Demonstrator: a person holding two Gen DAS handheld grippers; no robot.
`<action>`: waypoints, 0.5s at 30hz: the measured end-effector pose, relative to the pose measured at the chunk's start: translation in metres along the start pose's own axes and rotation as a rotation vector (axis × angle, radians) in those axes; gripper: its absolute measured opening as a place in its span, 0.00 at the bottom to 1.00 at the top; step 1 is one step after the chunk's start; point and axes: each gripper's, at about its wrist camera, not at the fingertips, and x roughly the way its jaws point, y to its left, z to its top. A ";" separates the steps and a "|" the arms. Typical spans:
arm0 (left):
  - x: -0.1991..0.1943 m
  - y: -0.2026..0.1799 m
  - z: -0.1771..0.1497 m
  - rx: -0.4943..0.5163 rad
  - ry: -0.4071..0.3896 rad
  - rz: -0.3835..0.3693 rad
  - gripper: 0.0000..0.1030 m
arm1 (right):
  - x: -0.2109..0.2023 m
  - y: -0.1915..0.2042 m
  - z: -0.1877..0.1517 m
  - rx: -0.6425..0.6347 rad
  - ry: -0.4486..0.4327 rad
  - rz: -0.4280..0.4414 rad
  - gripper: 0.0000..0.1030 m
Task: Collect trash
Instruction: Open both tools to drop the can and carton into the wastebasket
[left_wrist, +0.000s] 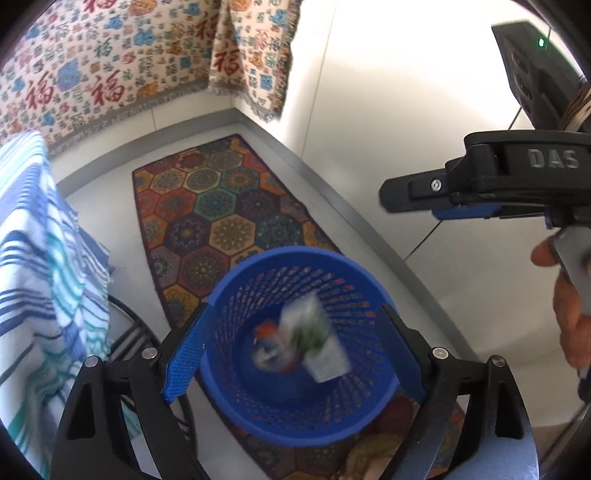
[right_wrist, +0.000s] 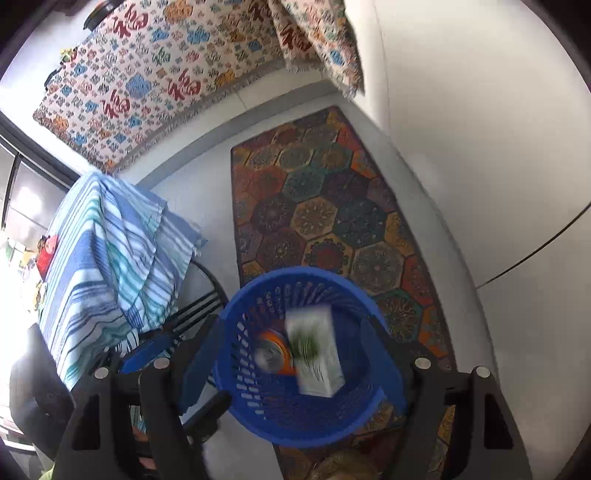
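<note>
We see a hexagon-patterned rug (right_wrist: 332, 218) lying along the floor (right_wrist: 207, 206) beside the white wall (right_wrist: 480, 147). A striped blue cloth (right_wrist: 110, 258) drapes at its left, and a patterned tapestry (left_wrist: 92, 74) hangs behind.

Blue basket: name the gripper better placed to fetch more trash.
Left, probably. The striped cloth table with remaining items lies to the left; left gripper and right gripper are both open and empty above the blue basket.

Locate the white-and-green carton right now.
In both wrist views the white-and-green carton lies inside the blue basket on the patterned rug, right of an orange-and-white piece of trash.
</note>
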 end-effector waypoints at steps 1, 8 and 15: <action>-0.010 0.001 0.000 -0.010 -0.027 0.001 0.87 | -0.006 0.001 0.000 -0.005 -0.023 -0.018 0.76; -0.089 0.003 -0.008 -0.015 -0.162 0.084 0.97 | -0.055 0.028 0.005 -0.078 -0.218 -0.101 0.76; -0.156 0.036 -0.031 -0.092 -0.177 0.101 1.00 | -0.085 0.072 -0.004 -0.171 -0.340 -0.086 0.76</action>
